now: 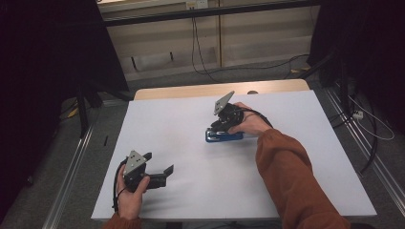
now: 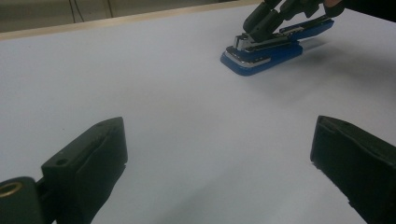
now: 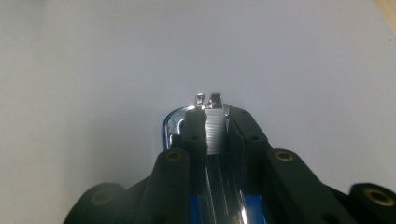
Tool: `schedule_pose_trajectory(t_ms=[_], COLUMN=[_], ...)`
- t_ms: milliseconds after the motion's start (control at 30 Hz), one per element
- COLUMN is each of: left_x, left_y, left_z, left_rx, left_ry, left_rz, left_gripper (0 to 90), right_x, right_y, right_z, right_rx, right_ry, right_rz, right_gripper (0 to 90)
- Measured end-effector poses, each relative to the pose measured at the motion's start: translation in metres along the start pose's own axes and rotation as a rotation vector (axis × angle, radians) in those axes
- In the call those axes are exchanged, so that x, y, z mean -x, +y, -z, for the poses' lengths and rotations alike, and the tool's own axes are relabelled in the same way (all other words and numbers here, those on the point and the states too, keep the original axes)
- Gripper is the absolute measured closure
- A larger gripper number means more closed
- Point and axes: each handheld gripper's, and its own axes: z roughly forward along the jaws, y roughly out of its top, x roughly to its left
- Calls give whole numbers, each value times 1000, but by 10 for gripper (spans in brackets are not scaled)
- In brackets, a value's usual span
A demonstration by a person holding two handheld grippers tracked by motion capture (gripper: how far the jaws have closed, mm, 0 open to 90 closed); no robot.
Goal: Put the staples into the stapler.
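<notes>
Black jaws of the right gripper (image 3: 217, 128) clamp a blue stapler (image 2: 261, 51) on the white desk (image 1: 191, 143).

Seen from the right gripper view, both jaws press against the stapler's chrome top from either side, nearly closed, with its metal nose poking out beyond them. From the high view the stapler lies flat near the desk's middle, toward the far side, under a hand in a rust-orange sleeve (image 1: 291, 176). Well apart, at the near left, the left gripper (image 1: 160, 169) hangs just over bare desk, jaws spread wide and holding nothing. Black cables (image 1: 200, 43) trail across the floor beyond the desk. No legible writing shows on the stapler.
</notes>
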Motion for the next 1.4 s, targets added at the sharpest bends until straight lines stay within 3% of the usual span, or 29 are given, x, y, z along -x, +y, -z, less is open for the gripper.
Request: schedule_pose_trajectory(t_ms=[400,933,1033,1100,1200,1400], left_x=[0,0,0,0,0,0], left_y=[0,0,0,0,0,0], left_z=[0,0,0,0,0,0], left_rx=[1,-1,-1,-1,-2,-1], left_ry=[-2,-3,-3,-2,-2,-2], left_rz=[-3,-1,-3,-3,-2,-2], left_gripper=[40,40,40,40,41,40], right_x=[-1,0,0,1,1,1], right_y=[2,1,0,-1,-4,-10], right_z=[-2,-1,0,0,0,2], right_rx=[0,4,15,24,29,63], right_ry=[-1,-25,-40,-54,-66,-88], right_rz=[33,-16,-34,-61,-90,-188], right_gripper=[789,697,632,517,487,336])
